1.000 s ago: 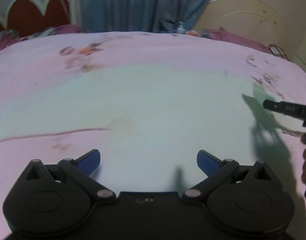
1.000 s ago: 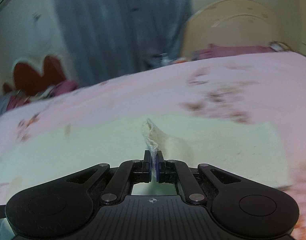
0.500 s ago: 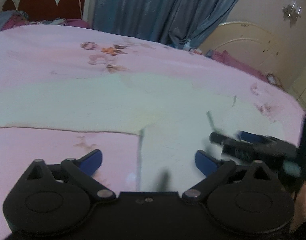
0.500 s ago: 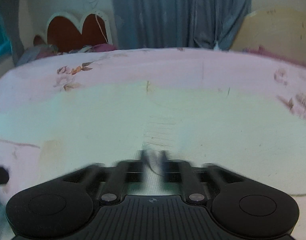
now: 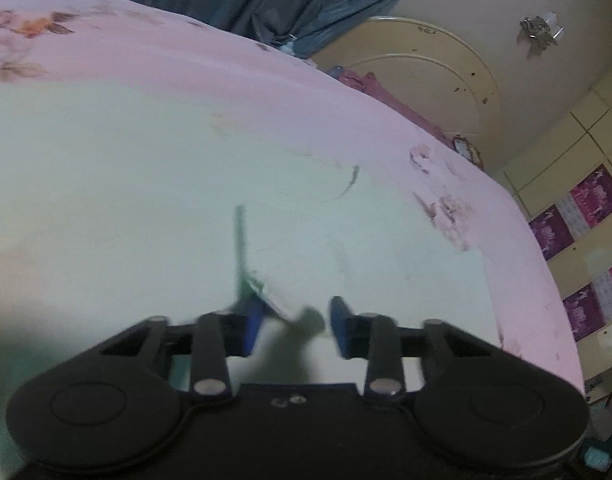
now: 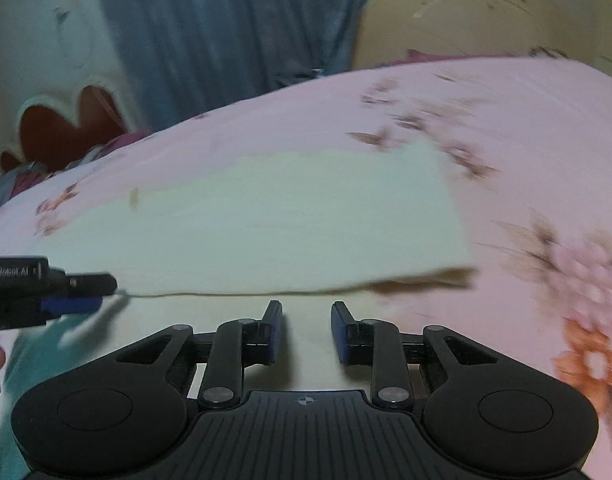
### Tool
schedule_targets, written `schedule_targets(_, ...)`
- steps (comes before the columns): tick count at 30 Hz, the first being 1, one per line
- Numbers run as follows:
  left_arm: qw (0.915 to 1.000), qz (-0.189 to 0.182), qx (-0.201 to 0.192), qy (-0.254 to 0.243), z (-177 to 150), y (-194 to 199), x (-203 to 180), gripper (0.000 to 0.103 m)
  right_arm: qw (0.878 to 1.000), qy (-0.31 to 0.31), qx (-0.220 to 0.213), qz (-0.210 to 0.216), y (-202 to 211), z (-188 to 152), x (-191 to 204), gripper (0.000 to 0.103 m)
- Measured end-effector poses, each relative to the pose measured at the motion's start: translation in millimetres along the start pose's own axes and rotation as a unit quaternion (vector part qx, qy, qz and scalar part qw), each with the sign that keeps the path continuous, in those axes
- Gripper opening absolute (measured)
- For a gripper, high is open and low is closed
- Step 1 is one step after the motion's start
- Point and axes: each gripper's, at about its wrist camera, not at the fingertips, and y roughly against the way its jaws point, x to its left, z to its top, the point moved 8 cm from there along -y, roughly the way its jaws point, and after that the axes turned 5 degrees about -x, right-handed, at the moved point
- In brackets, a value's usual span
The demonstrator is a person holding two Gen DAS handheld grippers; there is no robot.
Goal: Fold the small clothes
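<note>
Two grippers close on the pale cloth (image 6: 290, 216) on the bed (image 6: 506, 112): left gripper (image 5: 294, 326) and right gripper (image 6: 306, 332), jaws still apart, its near hem lying crosswise between them.

The bed (image 6: 506, 128) lies flat and open around the pale cloth (image 6: 286, 216). Only the left hand-held gripper (image 6: 86, 298) stands in the way, at the cloth's near-left edge.

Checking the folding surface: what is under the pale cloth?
The pale cloth lies on a pink flowered bedsheet, which shows around its edges. Anything beneath the cloth's middle is covered.
</note>
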Motion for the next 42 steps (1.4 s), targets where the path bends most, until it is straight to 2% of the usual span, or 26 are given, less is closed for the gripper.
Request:
schedule_targets(1,1.0,0.0,0.001,0.0,1,-6,-1,0.01,1.0,-0.013,-0.002,-0.005,0,1,-7,0.028)
schedule_targets(2,1.0,0.002,0.002,-0.004,1,-11,-3,0.004,1.0,-0.026,-0.003,-0.011,1,1,-14,0.028)
schedule_targets(5,0.9998,0.007,-0.006,-0.019,1,-11,-10,0.003,0.998,-0.062,-0.003,-0.013,-1,1,-28,0.028)
schedule_targets(8,0.9992,0.008,-0.029,-0.025,9,9,-8,0.003,0.997,-0.072,-0.004,-0.009,-1,7,-30,0.028)
schedule_targets(13,0.9972,0.04,-0.058,-0.024,27,48,30,0.003,0.998,-0.062,0.0,-0.004,-4,6,-24,0.028)
schedule_targets(18,0.9963,0.061,-0.059,-0.017,27,63,63,0.003,0.999,-0.051,0.0,-0.005,-11,6,-24,0.028)
schedule_targets(23,0.9949,0.066,-0.075,-0.011,31,75,71,0.003,0.999,-0.03,0.001,-0.012,-13,7,-20,0.028)
schedule_targets(28,0.9947,0.075,-0.07,-0.011,29,75,79,0.003,1.0,-0.021,0.0,-0.017,-15,7,-20,0.028)
schedule_targets(33,0.9951,0.079,-0.058,-0.018,22,67,87,0.003,1.0,-0.011,0.0,-0.022,-15,7,-22,0.021)
schedule_targets(34,0.9952,0.078,-0.054,-0.024,21,66,87,0.004,1.0,-0.014,0.0,-0.018,-14,8,-22,0.021)
schedule_targets(36,0.9946,0.083,-0.055,-0.029,21,68,88,0.014,1.0,-0.02,-0.012,-0.012,-3,13,-23,0.02)
schedule_targets(37,0.9929,0.093,-0.065,-0.033,22,74,88,0.021,1.0,-0.015,-0.022,-0.011,3,18,-21,0.02)
schedule_targets(40,0.9826,0.127,-0.119,-0.064,31,98,82,0.021,0.999,0.009,-0.051,0.0,14,32,-9,0.02)
schedule_targets(42,0.9845,0.105,-0.117,-0.077,31,94,68,0.026,0.998,0.022,-0.049,0.014,8,37,3,0.019)
